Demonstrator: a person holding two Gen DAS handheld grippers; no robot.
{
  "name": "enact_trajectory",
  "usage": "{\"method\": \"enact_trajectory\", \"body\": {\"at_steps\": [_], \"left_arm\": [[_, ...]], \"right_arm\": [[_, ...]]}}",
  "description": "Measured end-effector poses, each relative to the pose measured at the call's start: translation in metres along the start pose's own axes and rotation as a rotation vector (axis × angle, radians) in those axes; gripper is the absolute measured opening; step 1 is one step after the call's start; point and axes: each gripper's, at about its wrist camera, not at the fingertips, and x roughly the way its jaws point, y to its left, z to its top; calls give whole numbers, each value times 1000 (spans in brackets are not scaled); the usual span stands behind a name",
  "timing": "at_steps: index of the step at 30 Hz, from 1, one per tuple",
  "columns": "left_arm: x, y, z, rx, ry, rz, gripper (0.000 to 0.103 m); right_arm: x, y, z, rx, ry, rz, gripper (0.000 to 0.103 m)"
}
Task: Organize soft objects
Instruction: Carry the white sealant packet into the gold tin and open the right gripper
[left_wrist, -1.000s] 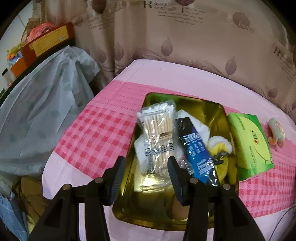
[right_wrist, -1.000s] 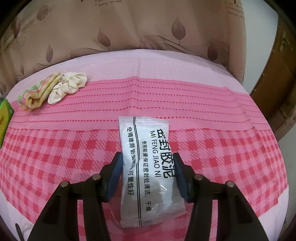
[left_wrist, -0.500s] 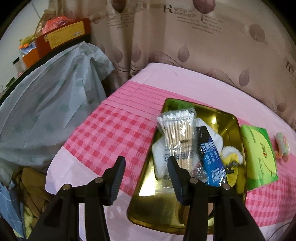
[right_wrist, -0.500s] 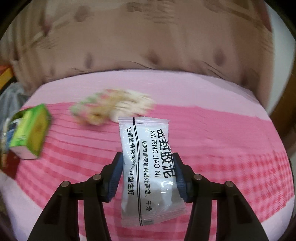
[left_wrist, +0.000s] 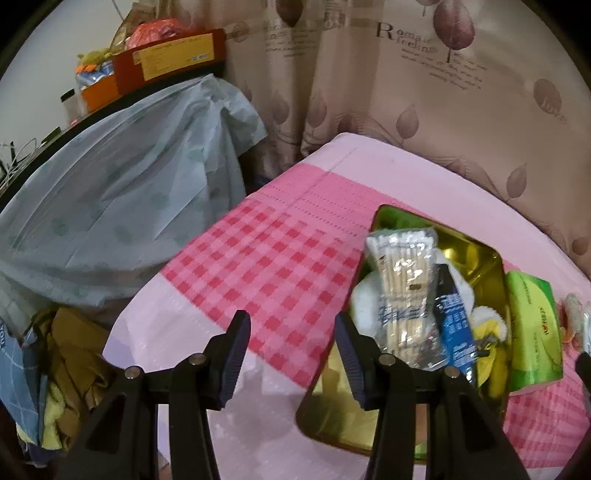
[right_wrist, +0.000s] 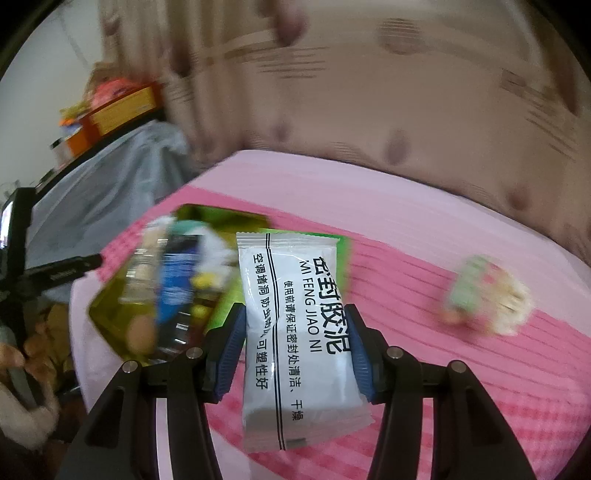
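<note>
My right gripper (right_wrist: 295, 350) is shut on a white sealing-putty packet (right_wrist: 299, 332), held in the air above the pink checked cloth. To its left lies the gold tin tray (right_wrist: 110, 295) with a cotton-swab bag (left_wrist: 402, 291), a blue packet (left_wrist: 454, 328) and white and yellow soft things in it. A green tissue pack (left_wrist: 532, 325) lies beside the tray's right side. My left gripper (left_wrist: 291, 354) stands open and empty over the cloth, just left of the tray (left_wrist: 476, 247). A rolled sock bundle (right_wrist: 487, 295) lies on the cloth at the right.
A grey-green plastic cover (left_wrist: 110, 214) drapes over furniture to the left of the table, with boxes (left_wrist: 166, 62) on top. A leaf-patterned curtain (left_wrist: 443, 92) hangs behind. Clothes (left_wrist: 62, 369) pile up below the table's left edge.
My right gripper lifted the white packet off the cloth and swung left toward the tray. My left gripper slid left, off the tray's contents, and stayed open.
</note>
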Motion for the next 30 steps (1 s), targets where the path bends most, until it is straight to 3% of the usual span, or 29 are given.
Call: {"method": "enact_trajectory", "body": {"at_steps": [5, 10, 30], "left_arm": [[2, 19, -3, -65, 16, 18, 48], [1, 31, -4, -108, 21, 35, 48], [-1, 29, -5, -87, -1, 49, 48]], "right_arm": [[25, 62, 13, -85, 14, 76, 49], [50, 95, 23, -115, 34, 107, 49], [131, 125, 53, -112, 109, 67, 49]]}}
